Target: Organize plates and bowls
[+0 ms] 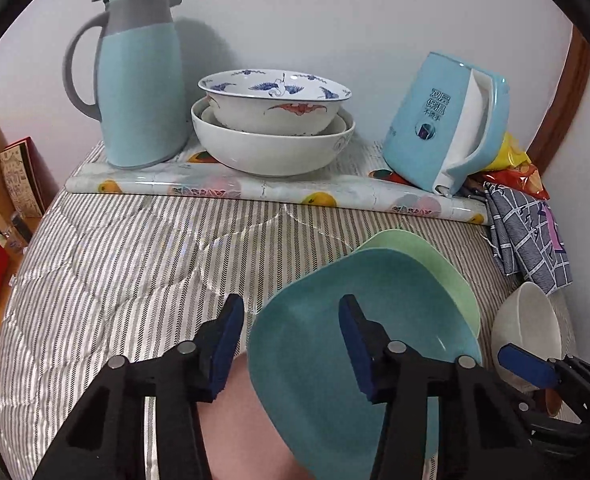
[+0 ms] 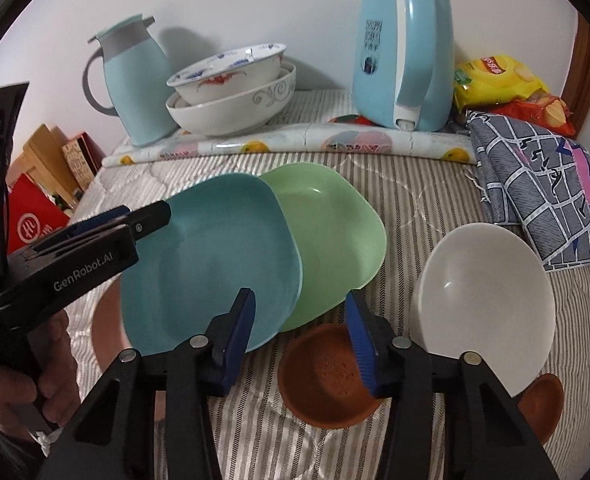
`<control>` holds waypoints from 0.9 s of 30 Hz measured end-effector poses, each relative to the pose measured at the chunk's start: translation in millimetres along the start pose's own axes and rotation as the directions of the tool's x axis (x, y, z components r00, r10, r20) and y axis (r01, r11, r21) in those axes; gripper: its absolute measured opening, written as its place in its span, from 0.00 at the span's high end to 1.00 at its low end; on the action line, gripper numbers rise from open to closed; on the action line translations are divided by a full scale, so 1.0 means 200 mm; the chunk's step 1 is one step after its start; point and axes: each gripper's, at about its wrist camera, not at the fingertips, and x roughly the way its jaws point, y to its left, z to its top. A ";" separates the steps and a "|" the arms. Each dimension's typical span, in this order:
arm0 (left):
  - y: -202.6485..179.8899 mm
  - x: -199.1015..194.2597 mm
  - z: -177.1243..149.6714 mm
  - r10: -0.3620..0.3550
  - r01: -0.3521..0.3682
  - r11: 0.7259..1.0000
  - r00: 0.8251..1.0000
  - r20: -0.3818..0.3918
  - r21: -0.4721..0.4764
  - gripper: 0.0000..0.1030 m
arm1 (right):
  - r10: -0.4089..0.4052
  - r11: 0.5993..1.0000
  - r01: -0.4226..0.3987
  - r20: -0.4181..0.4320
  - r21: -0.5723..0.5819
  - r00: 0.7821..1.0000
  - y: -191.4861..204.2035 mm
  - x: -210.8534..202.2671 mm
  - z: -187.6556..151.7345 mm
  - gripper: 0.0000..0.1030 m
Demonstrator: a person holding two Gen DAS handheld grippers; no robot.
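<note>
A teal plate (image 1: 315,364) (image 2: 219,260) lies overlapping a green plate (image 1: 419,264) (image 2: 331,236) and a pink plate (image 1: 243,420) (image 2: 107,320) beneath it. My left gripper (image 1: 291,348) (image 2: 151,216) is open, its jaws straddling the teal plate's left rim. My right gripper (image 2: 299,340) (image 1: 527,364) is open and empty, above a brown saucer (image 2: 323,380). A white bowl (image 2: 483,312) (image 1: 527,328) sits tilted on a second brown saucer (image 2: 543,404). Two nested white bowls (image 1: 273,136) (image 2: 231,92) stand at the back.
A light blue thermos jug (image 1: 139,80) (image 2: 135,80) and a blue kettle (image 1: 447,128) (image 2: 403,56) stand by the wall on a fruit-print mat (image 1: 279,192). A blue checked cloth (image 2: 543,184) and snack bags (image 2: 495,80) lie at the right. Boxes (image 2: 39,208) stand beyond the left edge.
</note>
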 end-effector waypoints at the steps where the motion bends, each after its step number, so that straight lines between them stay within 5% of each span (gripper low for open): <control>1: 0.00 0.02 0.00 -0.004 0.004 1.000 1.000 -0.005 0.001 0.55 | -0.009 1.000 0.009 -0.006 0.000 1.000 0.00 0.01 0.00 0.58; 7: 0.01 0.07 0.00 -0.010 0.010 1.000 0.999 -0.037 -0.011 0.69 | -0.031 1.000 0.031 -0.044 -0.004 0.999 0.01 0.08 0.01 0.66; 11: 0.04 0.09 -0.01 -0.025 0.024 0.999 0.998 -0.050 -0.031 0.81 | -0.026 1.000 0.026 -0.061 -0.003 0.998 0.02 0.13 0.01 0.86; 13: 0.04 0.09 -0.02 -0.014 0.013 1.000 0.999 -0.050 -0.026 0.87 | -0.040 0.999 0.040 -0.053 0.002 0.998 0.02 0.13 0.01 0.87; 27: 0.06 -0.03 -0.08 -0.008 0.006 0.998 0.999 -0.031 -0.061 0.89 | -0.058 0.998 0.058 0.020 0.000 0.998 0.05 0.02 0.02 0.90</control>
